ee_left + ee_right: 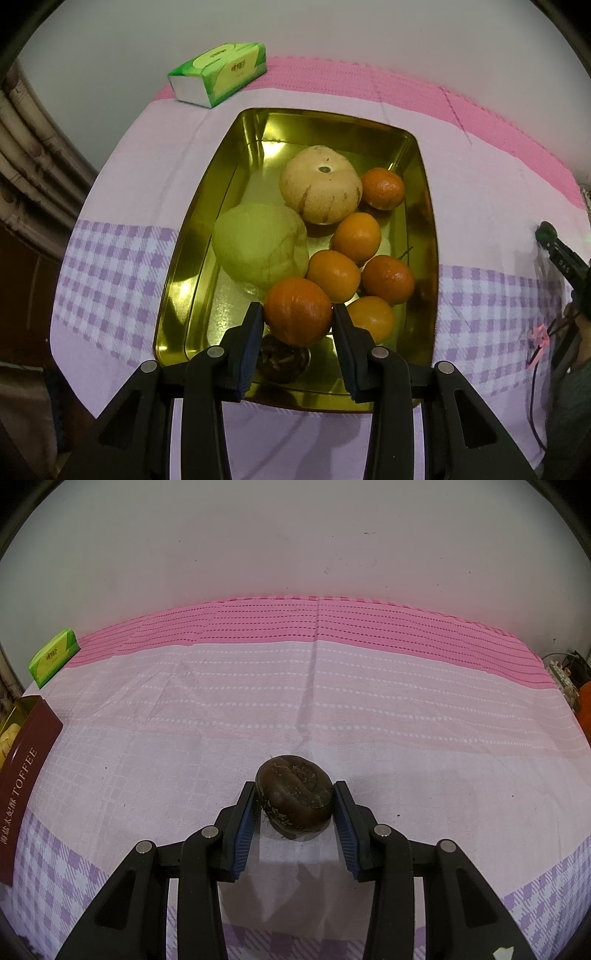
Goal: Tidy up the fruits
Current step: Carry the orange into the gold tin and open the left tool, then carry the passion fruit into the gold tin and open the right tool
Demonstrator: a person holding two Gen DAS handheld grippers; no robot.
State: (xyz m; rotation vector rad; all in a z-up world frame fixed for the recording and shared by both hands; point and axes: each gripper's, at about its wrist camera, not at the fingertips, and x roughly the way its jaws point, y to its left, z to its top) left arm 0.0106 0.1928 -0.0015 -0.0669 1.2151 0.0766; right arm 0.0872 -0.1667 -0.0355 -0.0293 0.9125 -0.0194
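Gripping a dark orange tangerine (297, 312) between its blue pads, the left gripper (297, 314) holds the fruit at the six o'clock end of the gold tin tray (177, 295), just above a dark, rough-skinned fruit (282, 360) that is mostly hidden beneath it. Five more tangerines crowd the tray from three to five o'clock, touching one another, beside a pale striped melon (320, 184) and a yellow-green pomelo (260, 245). Out on the bare pink-and-lilac tablecloth (406, 709), well apart from the tin, the right gripper (295, 797) has its jaws set against both sides of a brown wrinkled fruit (294, 794); whether that fruit is lifted or resting on the cloth is hard to tell. Round, smooth tangerine skin could slip from a light pinch, and a drop would likely send it rolling into its neighbours or knocking the dark fruit below. The brown fruit looks soft and flaky, so a hard squeeze may crush it. A green tissue pack (218, 74) sits at eleven o'clock; the tray's near rim is cut off by the gripper's black frame, and the right gripper shows only as a sliver at three o'clock.
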